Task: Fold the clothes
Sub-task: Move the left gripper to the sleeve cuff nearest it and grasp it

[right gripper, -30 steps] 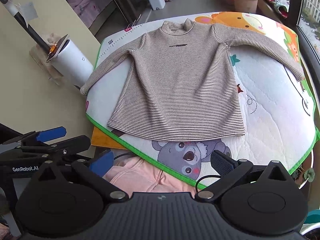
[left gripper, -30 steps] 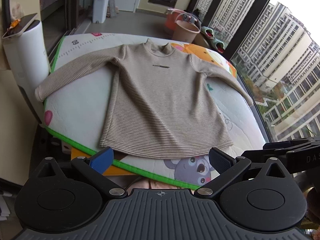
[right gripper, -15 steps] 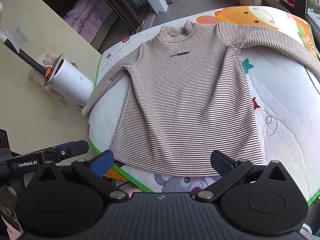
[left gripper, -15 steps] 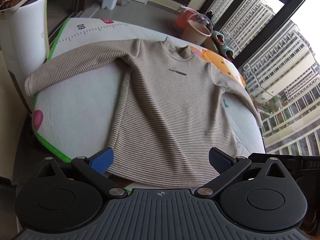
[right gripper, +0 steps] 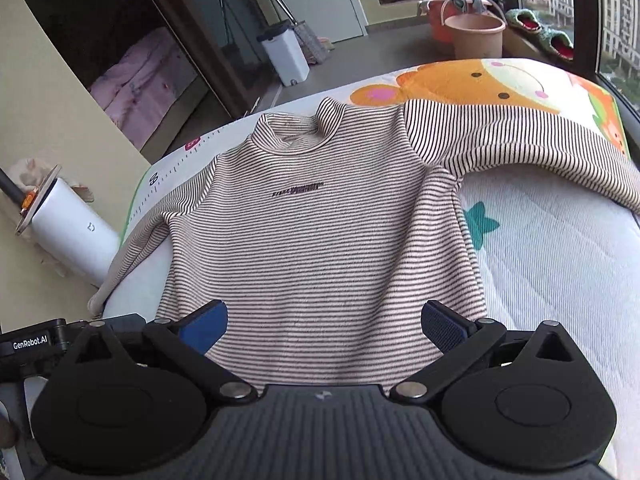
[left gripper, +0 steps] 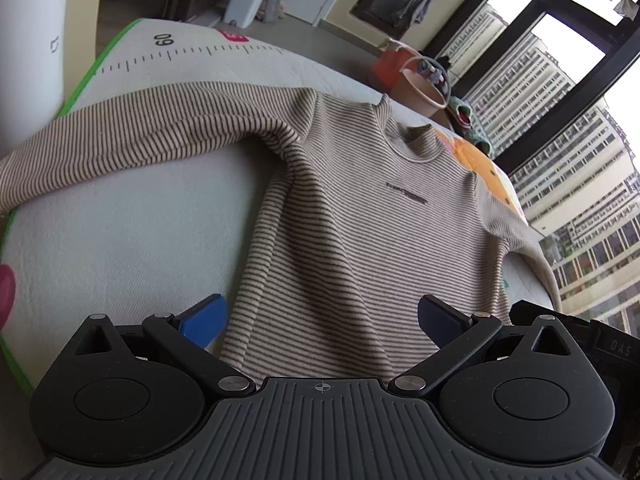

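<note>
Two grippers, both spread wide with nothing between the pads: left gripper (left gripper: pixel 322 320) and right gripper (right gripper: pixel 324 320) each low over the lower body of the striped sweater (right gripper: pixel 320 248), its hem hidden under the gripper bodies. Sweater lies flat, front up, on the printed play mat (right gripper: pixel 560 260), collar at the far end, sleeves spread to either side. White cylinder (right gripper: pixel 74 232) stands beside the mat's left edge, just beyond the left cuff.

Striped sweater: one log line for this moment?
sweater flat on mat, sleeves spread | left gripper open at hem | right gripper open at hem | no grasp
</note>
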Action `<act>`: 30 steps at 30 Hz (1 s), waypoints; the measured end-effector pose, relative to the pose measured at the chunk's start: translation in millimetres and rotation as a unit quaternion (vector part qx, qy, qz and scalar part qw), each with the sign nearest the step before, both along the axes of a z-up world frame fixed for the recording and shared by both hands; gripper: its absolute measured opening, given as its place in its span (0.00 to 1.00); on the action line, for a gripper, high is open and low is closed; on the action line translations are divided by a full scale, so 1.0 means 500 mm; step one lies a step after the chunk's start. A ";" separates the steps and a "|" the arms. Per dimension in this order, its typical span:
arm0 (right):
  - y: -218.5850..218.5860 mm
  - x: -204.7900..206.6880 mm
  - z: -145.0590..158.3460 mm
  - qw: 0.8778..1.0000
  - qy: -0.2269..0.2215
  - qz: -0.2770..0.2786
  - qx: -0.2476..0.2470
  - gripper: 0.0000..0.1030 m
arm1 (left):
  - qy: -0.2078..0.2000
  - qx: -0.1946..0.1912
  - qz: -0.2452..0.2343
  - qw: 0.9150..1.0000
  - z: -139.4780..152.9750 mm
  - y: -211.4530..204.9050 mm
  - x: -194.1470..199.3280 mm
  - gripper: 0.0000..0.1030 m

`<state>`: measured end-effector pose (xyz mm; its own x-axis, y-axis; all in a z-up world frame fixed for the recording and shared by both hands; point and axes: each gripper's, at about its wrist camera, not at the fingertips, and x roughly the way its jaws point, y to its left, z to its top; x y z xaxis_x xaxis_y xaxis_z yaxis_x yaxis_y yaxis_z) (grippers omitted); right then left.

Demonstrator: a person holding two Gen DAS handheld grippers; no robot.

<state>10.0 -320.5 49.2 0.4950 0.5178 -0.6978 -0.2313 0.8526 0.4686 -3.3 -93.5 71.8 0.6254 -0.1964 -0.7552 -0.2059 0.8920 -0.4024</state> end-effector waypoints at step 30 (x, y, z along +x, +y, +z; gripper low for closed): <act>-0.073 0.115 -0.149 0.981 -0.113 -0.057 0.148 1.00 | -0.086 0.161 -0.006 0.983 -0.068 -0.095 0.107 1.00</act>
<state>67.3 -356.9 -25.1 0.6863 0.6137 -0.3904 -0.2689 0.7128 0.6478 50.3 -140.9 37.9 0.7481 0.0268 -0.6630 -0.1476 0.9809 -0.1268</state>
